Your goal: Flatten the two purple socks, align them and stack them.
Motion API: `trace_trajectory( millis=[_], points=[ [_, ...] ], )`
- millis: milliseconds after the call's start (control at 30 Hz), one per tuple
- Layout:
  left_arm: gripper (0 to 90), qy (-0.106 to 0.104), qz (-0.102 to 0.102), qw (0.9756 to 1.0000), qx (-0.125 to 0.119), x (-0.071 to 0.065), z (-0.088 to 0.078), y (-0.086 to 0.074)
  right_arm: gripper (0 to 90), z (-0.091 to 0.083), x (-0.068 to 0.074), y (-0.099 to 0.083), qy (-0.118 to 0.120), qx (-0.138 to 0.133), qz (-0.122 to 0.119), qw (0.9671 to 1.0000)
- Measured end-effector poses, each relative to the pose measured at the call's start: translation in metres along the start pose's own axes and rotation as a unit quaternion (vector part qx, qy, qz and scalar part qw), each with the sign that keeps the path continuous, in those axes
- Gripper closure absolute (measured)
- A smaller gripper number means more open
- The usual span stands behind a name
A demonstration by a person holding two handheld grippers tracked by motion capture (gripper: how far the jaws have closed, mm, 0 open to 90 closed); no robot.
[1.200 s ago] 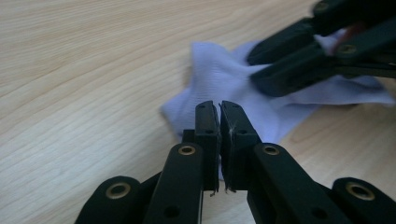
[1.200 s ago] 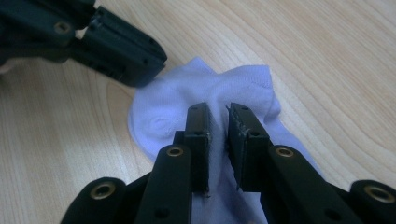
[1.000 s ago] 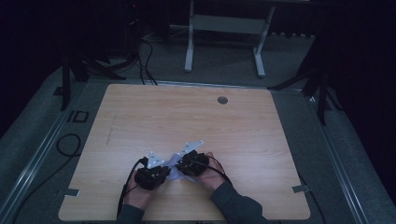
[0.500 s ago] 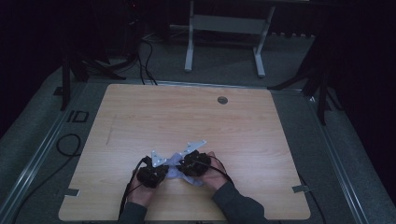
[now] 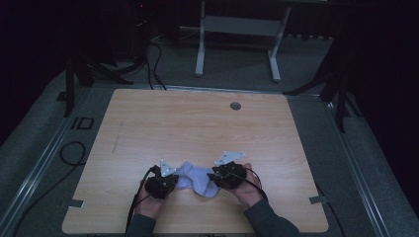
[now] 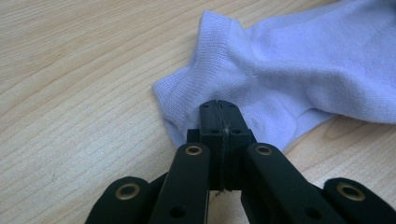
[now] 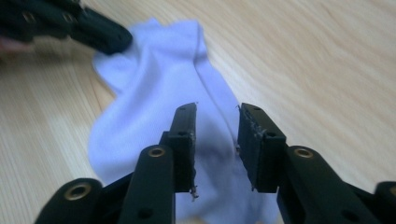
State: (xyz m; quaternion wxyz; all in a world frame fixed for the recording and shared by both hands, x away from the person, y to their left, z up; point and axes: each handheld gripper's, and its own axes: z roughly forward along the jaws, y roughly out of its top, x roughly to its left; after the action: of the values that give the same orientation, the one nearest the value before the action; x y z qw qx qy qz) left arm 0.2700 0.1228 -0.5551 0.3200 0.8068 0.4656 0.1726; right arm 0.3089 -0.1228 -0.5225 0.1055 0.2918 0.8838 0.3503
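Black jaws rise from the bottom of the left gripper view, where the left gripper (image 6: 219,109) has them pressed flat together with no gap. Their tips lie against the near edge of a pale lilac sock (image 6: 299,70); whether cloth is pinched between them I cannot tell. That view alone shows the ribbed cuff, at centre frame, opening toward the left.

In the right gripper view the right gripper (image 7: 217,123) is open, its jaws apart with the sock (image 7: 154,88) beneath and running away toward the upper left. There the other gripper (image 7: 88,28) lies blurred on the sock's far end.

From the high view, both hands sit low in the frame, near the bottom edge of the wooden surface (image 5: 197,128). The left gripper (image 5: 170,180) and right gripper (image 5: 217,177) flank the sock (image 5: 197,178), which lies crumpled between them. Jaw spacing is too small to read here. Farther up the surface, a small round grommet (image 5: 235,105) sits near the far edge. Beyond, at the top of the frame, stand white frame legs (image 5: 237,44) on a dark floor.
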Motion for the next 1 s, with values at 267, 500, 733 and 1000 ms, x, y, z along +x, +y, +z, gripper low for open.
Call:
trace_trajectory(
  millis=[267,500,733,1000],
  points=[
    [89.8,-0.002,-0.002,1.0000,0.002,-0.001,-0.001,0.000,61.7,0.003,-0.007,-0.014,0.010,0.021,0.031,0.9992],
    [89.9,-0.006,-0.004,1.0000,0.000,0.000,-0.002,-0.001,83.0,0.003,-0.005,-0.013,0.011,0.029,0.018,0.9994],
    [90.0,-0.006,-0.006,0.9999,-0.007,0.002,-0.006,0.000,87.8,-0.012,-0.012,-0.009,0.007,0.012,0.025,0.9996],
    [89.9,-0.003,-0.006,1.0000,-0.002,0.003,-0.005,-0.001,68.8,-0.006,-0.014,-0.015,0.030,0.020,0.038,0.9986]
  ],
)
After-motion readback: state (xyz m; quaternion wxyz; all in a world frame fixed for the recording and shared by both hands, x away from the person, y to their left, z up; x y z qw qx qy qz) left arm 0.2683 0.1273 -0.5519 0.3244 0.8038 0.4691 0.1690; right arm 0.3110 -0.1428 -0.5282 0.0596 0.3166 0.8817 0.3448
